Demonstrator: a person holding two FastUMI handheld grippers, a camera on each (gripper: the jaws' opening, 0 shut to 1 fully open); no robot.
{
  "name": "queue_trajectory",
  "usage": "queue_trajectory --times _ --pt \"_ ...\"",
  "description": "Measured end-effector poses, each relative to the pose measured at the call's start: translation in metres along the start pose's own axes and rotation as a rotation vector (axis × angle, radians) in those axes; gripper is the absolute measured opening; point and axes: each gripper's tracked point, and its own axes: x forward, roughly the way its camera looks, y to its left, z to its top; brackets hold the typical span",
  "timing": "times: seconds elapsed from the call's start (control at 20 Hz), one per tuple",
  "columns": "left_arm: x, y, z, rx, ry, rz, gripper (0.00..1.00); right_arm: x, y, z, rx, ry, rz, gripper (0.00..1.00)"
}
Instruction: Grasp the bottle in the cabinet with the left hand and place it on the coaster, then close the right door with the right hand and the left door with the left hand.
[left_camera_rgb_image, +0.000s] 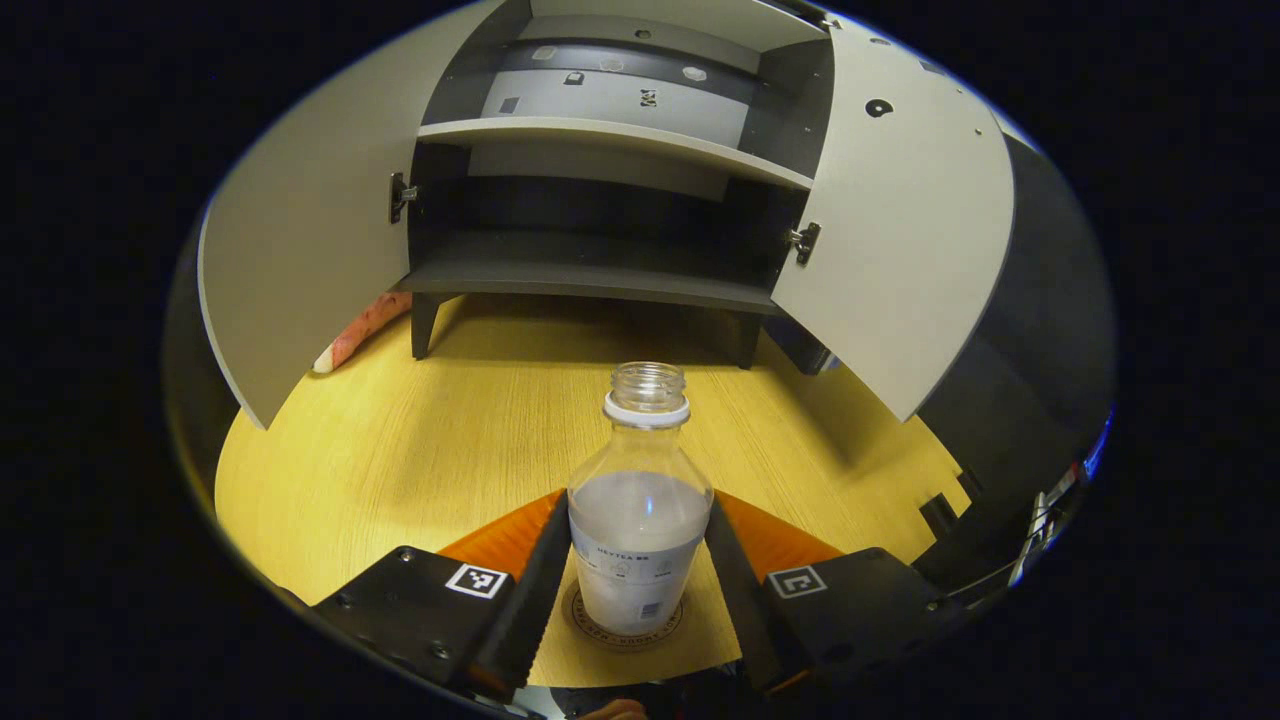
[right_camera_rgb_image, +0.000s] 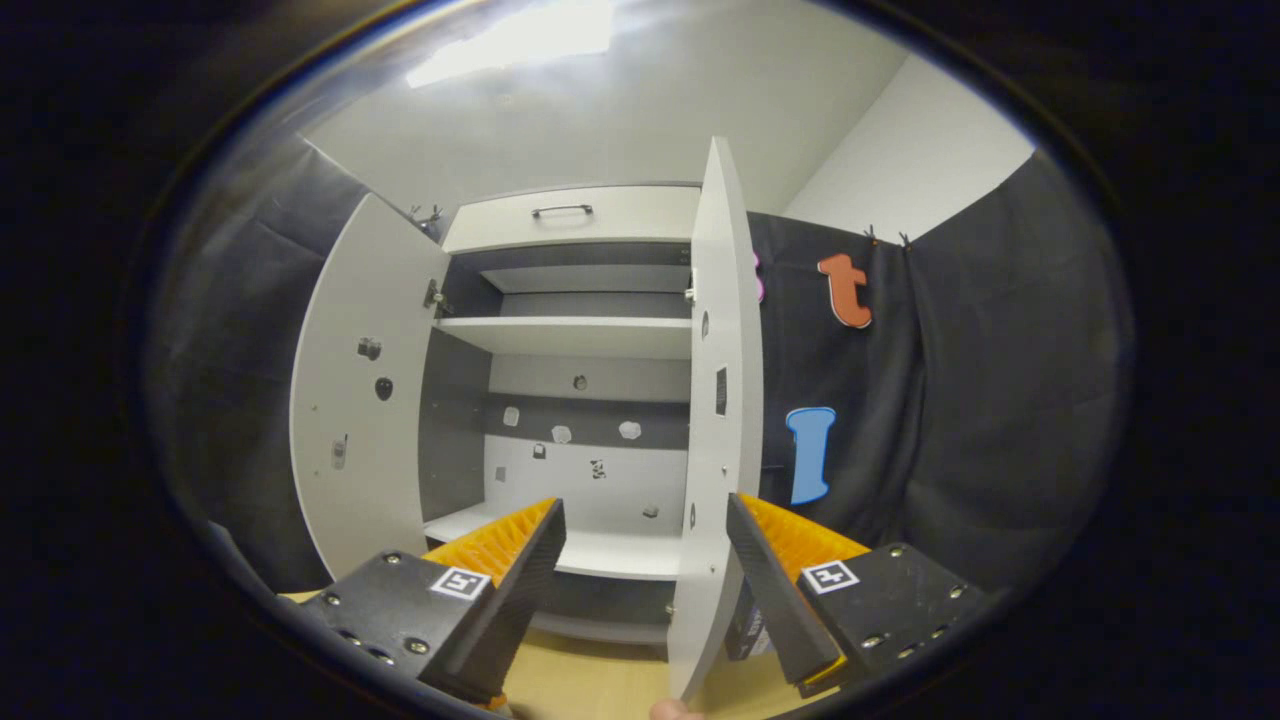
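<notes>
1. In the left gripper view, the left door (left_camera_rgb_image: 300, 230) of the cabinet (left_camera_rgb_image: 610, 150) stands swung wide open at the far left, its pale inner face towards the camera and a metal hinge at its inner edge.
2. Just beside the foot of that door, a reddish patterned object (left_camera_rgb_image: 358, 328) lies on the desk (left_camera_rgb_image: 420, 450); what it is cannot be made out.
3. In the middle, the cabinet shows a white shelf (left_camera_rgb_image: 610, 135) above a dark lower compartment.
4. In front of the cabinet, the bottle (left_camera_rgb_image: 640, 510) stands upright on the round coaster (left_camera_rgb_image: 620, 625), uncapped, with a white ring at its neck and a pale label on its lower half.
5. The left gripper (left_camera_rgb_image: 638, 570) has one of its fingers (left_camera_rgb_image: 530, 585) on each side of the bottle. They sit right against its sides, but whether they press on it or have just let go cannot be told.
6. To the right, the right door (left_camera_rgb_image: 900, 230) is also swung open, well clear of the bottle.
7. In the right gripper view, the left door (right_camera_rgb_image: 365, 400) is open at the left and the cabinet (right_camera_rgb_image: 580, 330) interior sits in the middle, with a handled drawer (right_camera_rgb_image: 565, 215) on top.
8. The right door (right_camera_rgb_image: 715, 420) is seen almost edge-on, its lower edge lying between the fingers (right_camera_rgb_image: 515, 580) of the right gripper (right_camera_rgb_image: 640, 580), which are spread wide apart and do not touch it.
</notes>
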Motion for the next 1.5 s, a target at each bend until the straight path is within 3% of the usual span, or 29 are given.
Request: queue_trajectory --times 0.15,0.2,0.4,0.65,1.1,1.15,1.2,1.25,1.5 --pt "-0.006 -0.003 -0.004 0.005 0.002 0.001 0.8 0.002 0.003 -0.001 -0.001 0.003 0.021 0.94" --pt "-0.008 -0.005 -0.006 0.007 0.003 0.006 0.8 0.002 0.004 -0.002 -0.004 0.005 0.03 0.98" --pt "-0.015 -0.007 -0.012 0.008 0.022 0.028 0.81 0.002 0.01 -0.006 -0.007 0.017 0.063 0.94" --pt "-0.025 -0.006 -0.013 0.022 0.025 0.075 0.8 -0.001 0.011 -0.005 -0.018 0.018 0.089 0.98" --pt "-0.028 -0.008 -0.015 0.066 0.032 0.087 0.8 -0.007 0.01 -0.002 -0.01 0.01 0.085 0.98" --pt "-0.027 -0.006 -0.015 0.073 0.036 0.093 0.81 -0.007 0.01 -0.002 -0.01 0.009 0.081 0.94" --pt "-0.028 -0.007 -0.015 0.078 0.043 0.088 0.81 -0.008 0.01 -0.002 -0.01 0.009 0.078 0.98" --pt "-0.029 -0.01 -0.015 0.083 0.045 0.079 0.81 -0.009 0.009 -0.001 -0.009 0.007 0.073 0.94" --pt "-0.034 -0.017 0.0 0.134 0.021 0.058 0.81 -0.007 0.006 0.0 -0.01 -0.001 0.059 0.94"
